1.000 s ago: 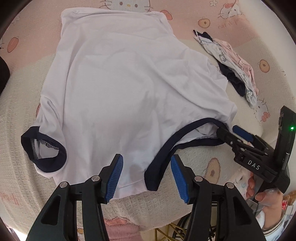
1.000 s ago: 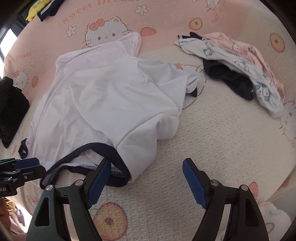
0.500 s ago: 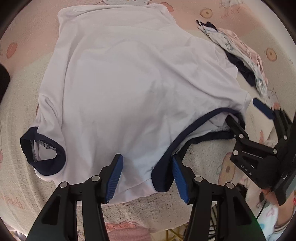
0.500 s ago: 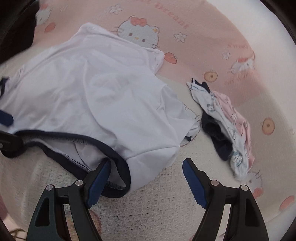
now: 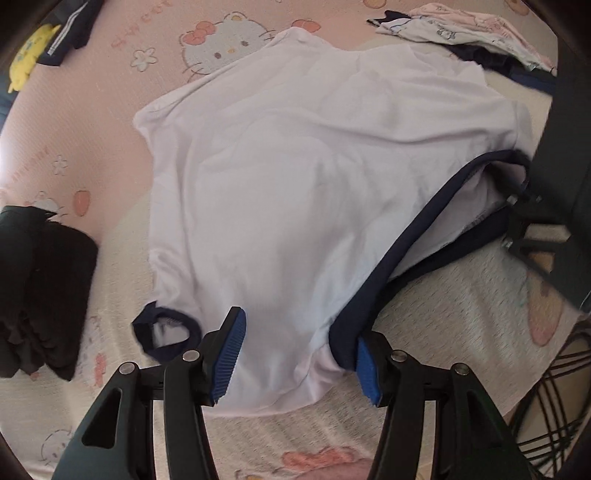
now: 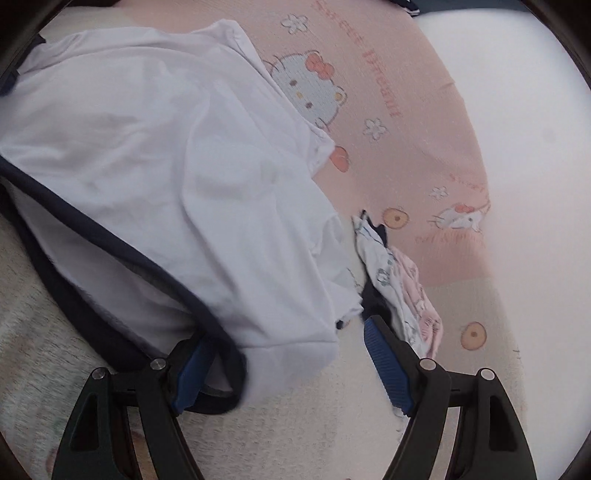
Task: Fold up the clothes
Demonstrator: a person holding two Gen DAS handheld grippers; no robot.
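White T-shirt (image 5: 295, 192) spread on bed cover (image 5: 461, 306). Left gripper (image 5: 299, 360) and right gripper (image 6: 291, 373) both parted, straddling shoulders at navy collar (image 5: 413, 247), unclamped. Dark pile (image 5: 40, 284) left, small clothes heap (image 6: 402, 291) beside right gripper.

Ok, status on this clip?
Left tongs and right tongs open, each astride a shoulder of the white T-shirt. Shirt flat, unfolded. Small clothes pile beside right tongs.

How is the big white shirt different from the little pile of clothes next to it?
The white shirt is large and spread out; the small pile is bunched up. The shirt is plain white with dark navy trim; the pile has patterned white, pink and dark pieces. Both lie on the cartoon-cat bedspread.
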